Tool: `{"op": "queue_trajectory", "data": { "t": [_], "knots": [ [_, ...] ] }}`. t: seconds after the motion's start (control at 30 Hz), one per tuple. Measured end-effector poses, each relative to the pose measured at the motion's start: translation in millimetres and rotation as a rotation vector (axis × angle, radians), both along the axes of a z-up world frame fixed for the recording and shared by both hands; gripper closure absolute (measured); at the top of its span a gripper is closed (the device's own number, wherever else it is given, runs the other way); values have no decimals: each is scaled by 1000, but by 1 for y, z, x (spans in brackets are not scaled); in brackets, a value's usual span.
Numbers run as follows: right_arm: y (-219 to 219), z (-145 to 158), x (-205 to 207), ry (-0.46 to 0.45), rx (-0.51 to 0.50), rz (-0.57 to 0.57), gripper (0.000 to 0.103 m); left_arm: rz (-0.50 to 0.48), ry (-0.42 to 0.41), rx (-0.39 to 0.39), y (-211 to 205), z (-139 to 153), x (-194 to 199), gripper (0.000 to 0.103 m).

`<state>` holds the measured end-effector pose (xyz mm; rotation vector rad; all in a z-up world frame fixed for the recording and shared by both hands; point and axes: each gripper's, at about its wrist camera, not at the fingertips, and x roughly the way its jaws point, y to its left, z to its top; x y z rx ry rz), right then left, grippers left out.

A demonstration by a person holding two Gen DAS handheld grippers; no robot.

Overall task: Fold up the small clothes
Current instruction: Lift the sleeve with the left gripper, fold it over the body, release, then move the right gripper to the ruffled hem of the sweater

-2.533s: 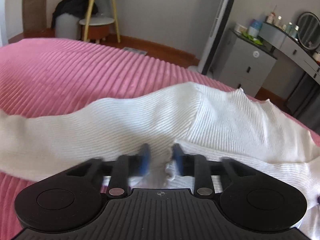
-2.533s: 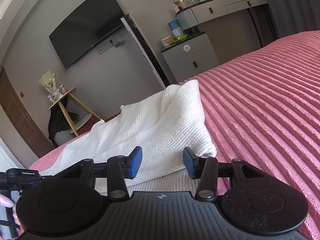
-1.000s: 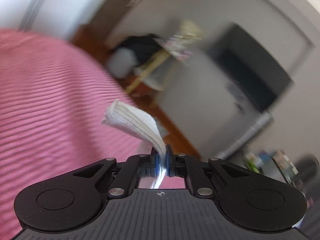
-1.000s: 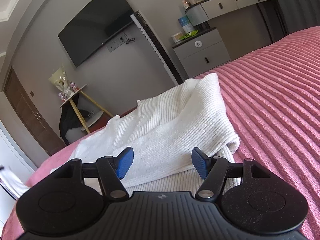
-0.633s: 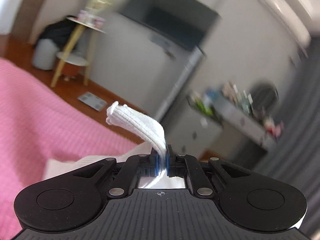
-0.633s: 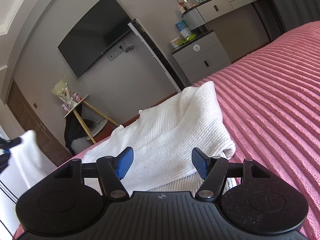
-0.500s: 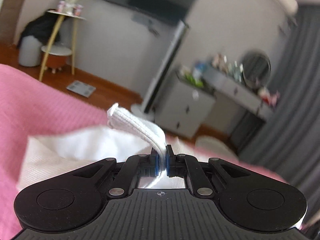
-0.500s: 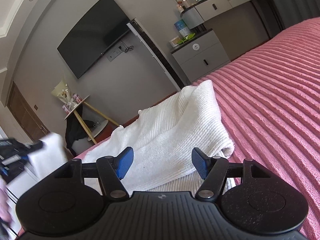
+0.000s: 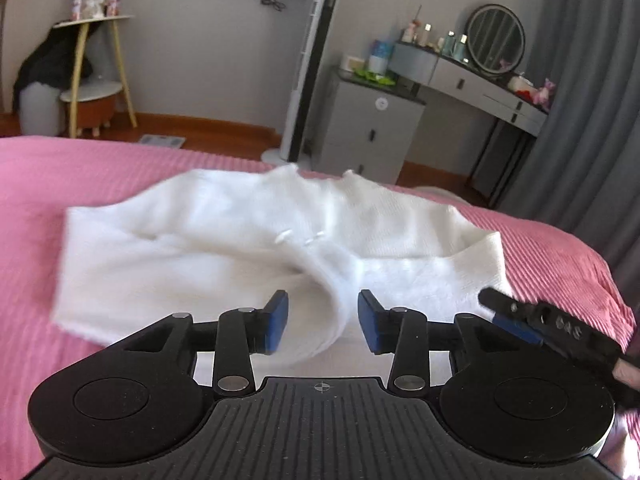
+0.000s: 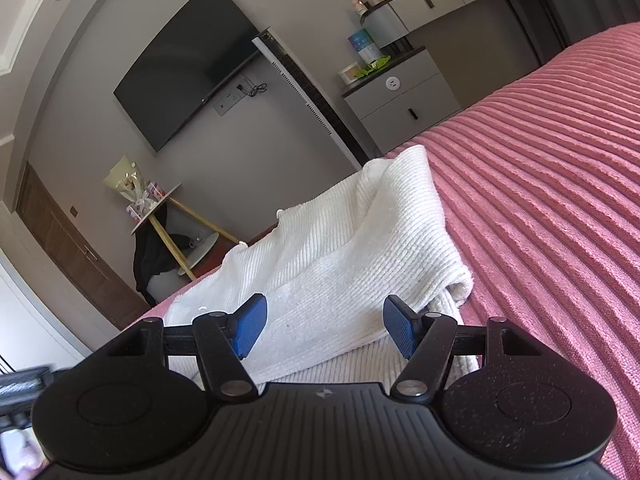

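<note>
A white ribbed knit garment (image 9: 248, 240) lies on the pink bed, both sleeves folded in over its body. My left gripper (image 9: 322, 326) is open just above its near edge; a folded sleeve end (image 9: 332, 320) lies between the blue pads, not held. My right gripper (image 10: 322, 328) is open and empty, low over the garment (image 10: 340, 264) near its right folded side. The right gripper's finger (image 9: 532, 328) shows at the right of the left wrist view.
The pink ribbed bedspread (image 10: 540, 184) stretches to the right. Beyond the bed's far edge stand a grey drawer unit (image 9: 372, 128), a tower fan (image 9: 312, 64), a dressing table (image 9: 480, 80) with a round mirror, a side table (image 9: 96, 76) and grey curtains (image 9: 592, 92).
My left gripper carried the sleeve end across over the garment, then opened and let it go. The right gripper stayed open and nearly still.
</note>
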<state>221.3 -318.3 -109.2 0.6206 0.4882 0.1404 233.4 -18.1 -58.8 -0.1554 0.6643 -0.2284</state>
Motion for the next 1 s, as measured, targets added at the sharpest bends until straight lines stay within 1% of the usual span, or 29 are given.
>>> {"op": "queue_trajectory", "data": {
  "t": [0.07, 0.17, 0.3, 0.37, 0.4, 0.5, 0.6, 0.63, 0.7, 0.73, 0.77, 0.8, 0.83, 0.87, 0.9, 0.97, 1.0],
  "knots": [
    [7, 2, 0, -5, -14, 19, 38, 62, 16, 16, 13, 2, -12, 54],
    [28, 10, 1, -25, -72, 89, 38, 166, 70, 39, 35, -6, -35, 52],
    [57, 20, -3, -21, -146, 166, 38, 271, 151, 68, 57, -29, -54, 48],
    [71, 25, -6, -9, -194, 191, 38, 299, 174, 84, 64, -39, -63, 46],
    [78, 29, -7, -3, -216, 195, 38, 306, 170, 88, 67, -40, -68, 43],
    [101, 43, -9, -13, -266, 215, 38, 315, 127, 79, 69, -48, -73, 40],
    [133, 57, -2, -27, -361, 256, 38, 314, 88, 88, 67, -53, -77, 38],
    [144, 60, 3, -28, -391, 270, 40, 315, 80, 93, 68, -53, -79, 38],
    [163, 63, 13, -18, -457, 276, 47, 326, 80, 82, 71, -53, -81, 38],
    [171, 64, 21, -1, -487, 273, 55, 339, 66, 88, 71, -52, -84, 38],
    [177, 64, 29, 22, -509, 274, 61, 351, 46, 112, 70, -51, -85, 38],
    [182, 62, 37, 49, -526, 271, 65, 356, 27, 136, 68, -50, -86, 38],
    [185, 61, 44, 78, -545, 255, 75, 358, 11, 150, 68, -49, -87, 38],
    [185, 59, 48, 101, -553, 245, 94, 357, 6, 149, 69, -50, -87, 38],
    [184, 57, 51, 113, -553, 238, 96, 358, 8, 141, 70, -50, -85, 38],
    [175, 60, 47, 113, -546, 210, 97, 365, 13, 123, 73, -50, -85, 38],
    [168, 63, 45, 101, -516, 198, 97, 369, 12, 119, 74, -50, -85, 38]
  ]
}}
